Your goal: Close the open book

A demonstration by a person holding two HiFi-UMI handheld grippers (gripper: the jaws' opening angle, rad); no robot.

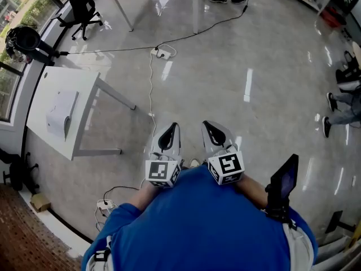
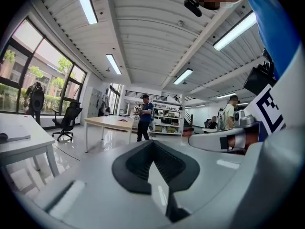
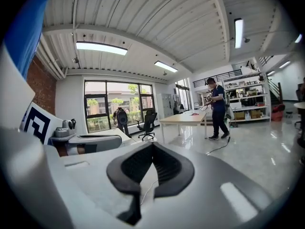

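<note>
Head view: left gripper (image 1: 172, 126) and right gripper (image 1: 207, 124) both closed, empty (close against the blue shirt (image 1: 197, 224)); the book (image 1: 61, 113) lies on a white table (image 1: 79, 81) well apart, floor cable (image 1: 150, 89) between.

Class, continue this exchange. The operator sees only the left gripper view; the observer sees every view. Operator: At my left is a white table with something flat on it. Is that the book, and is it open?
Observer: Yes. The head view shows the book lying open on the white table, left of the left gripper.
Operator: Is the right gripper holding anything?
Observer: No. Its own view shows the right gripper shut and empty.
Operator: Anything on the floor near the table?
Observer: The head view shows a white cable running past the table to a power strip.
</note>
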